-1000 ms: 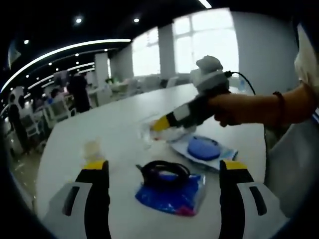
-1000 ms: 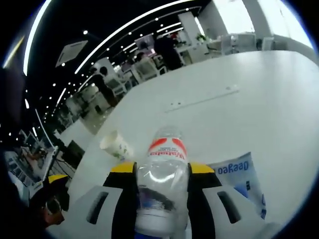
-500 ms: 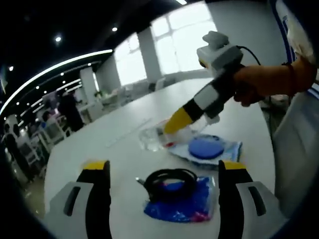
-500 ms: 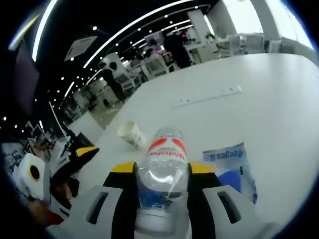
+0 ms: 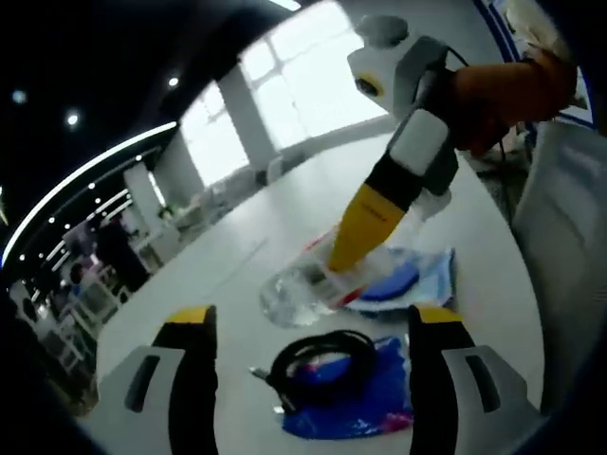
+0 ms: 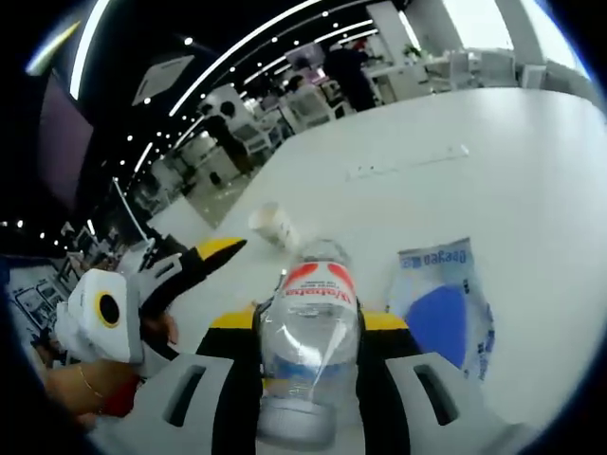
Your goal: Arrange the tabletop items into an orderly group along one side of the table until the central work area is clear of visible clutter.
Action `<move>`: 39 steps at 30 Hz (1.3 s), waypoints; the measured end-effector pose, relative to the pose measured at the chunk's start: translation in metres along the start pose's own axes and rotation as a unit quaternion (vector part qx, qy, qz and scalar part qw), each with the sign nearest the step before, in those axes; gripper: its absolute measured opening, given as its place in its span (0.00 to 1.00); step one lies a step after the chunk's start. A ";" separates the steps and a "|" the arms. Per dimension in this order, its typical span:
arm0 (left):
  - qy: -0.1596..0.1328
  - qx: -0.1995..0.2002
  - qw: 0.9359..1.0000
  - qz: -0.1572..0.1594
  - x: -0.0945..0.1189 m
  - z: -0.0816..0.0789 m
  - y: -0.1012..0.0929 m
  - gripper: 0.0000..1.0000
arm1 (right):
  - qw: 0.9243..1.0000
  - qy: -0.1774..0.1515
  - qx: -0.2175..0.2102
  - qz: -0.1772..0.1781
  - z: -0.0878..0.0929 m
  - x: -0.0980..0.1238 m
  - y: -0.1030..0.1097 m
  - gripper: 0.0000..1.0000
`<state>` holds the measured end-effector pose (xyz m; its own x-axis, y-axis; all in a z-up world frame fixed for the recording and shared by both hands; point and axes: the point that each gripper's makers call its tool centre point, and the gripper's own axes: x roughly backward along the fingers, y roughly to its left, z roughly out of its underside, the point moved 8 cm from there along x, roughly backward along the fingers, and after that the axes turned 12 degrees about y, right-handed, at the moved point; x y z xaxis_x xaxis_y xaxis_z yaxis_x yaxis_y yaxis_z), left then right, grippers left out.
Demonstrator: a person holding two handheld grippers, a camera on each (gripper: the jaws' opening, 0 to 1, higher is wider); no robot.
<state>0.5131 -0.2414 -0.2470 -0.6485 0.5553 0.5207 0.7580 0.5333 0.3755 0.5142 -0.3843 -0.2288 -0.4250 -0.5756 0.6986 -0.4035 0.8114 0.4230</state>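
The clear plastic packet (image 6: 444,308) reads "deegao"; the bottle's (image 6: 305,346) red label is illegible.

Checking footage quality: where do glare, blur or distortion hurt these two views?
Left gripper view: windows blown out, right gripper soft, table curved by fisheye. Right gripper view: bottle sharp between the fingers, ceiling light strips bent into arcs.

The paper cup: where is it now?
In the right gripper view, the paper cup lies on the white table, beyond the clamped bottle.
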 end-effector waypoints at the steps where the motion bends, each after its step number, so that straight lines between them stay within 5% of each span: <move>1: -0.004 0.000 1.000 0.004 0.000 -0.001 0.000 0.79 | 1.000 0.004 0.001 -0.003 0.003 0.002 0.001 0.37; 17: -0.032 -0.077 0.995 0.050 0.001 -0.016 -0.026 0.67 | 0.998 0.060 0.019 -0.019 0.029 0.020 0.007 0.37; 27: -0.047 -0.177 0.979 0.091 0.007 -0.023 -0.053 0.50 | 0.996 0.080 0.020 -0.015 0.042 0.029 0.010 0.37; 39: -0.047 -0.237 0.964 0.112 0.009 -0.028 -0.069 0.44 | 0.993 0.112 0.023 -0.022 0.050 0.035 0.010 0.38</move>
<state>0.4568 -0.2913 -0.2475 -0.4521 0.6897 0.5656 0.8110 0.0540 0.5825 0.4546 -0.4009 -0.2291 -0.2176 -0.5696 0.7926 -0.4567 0.7771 0.4331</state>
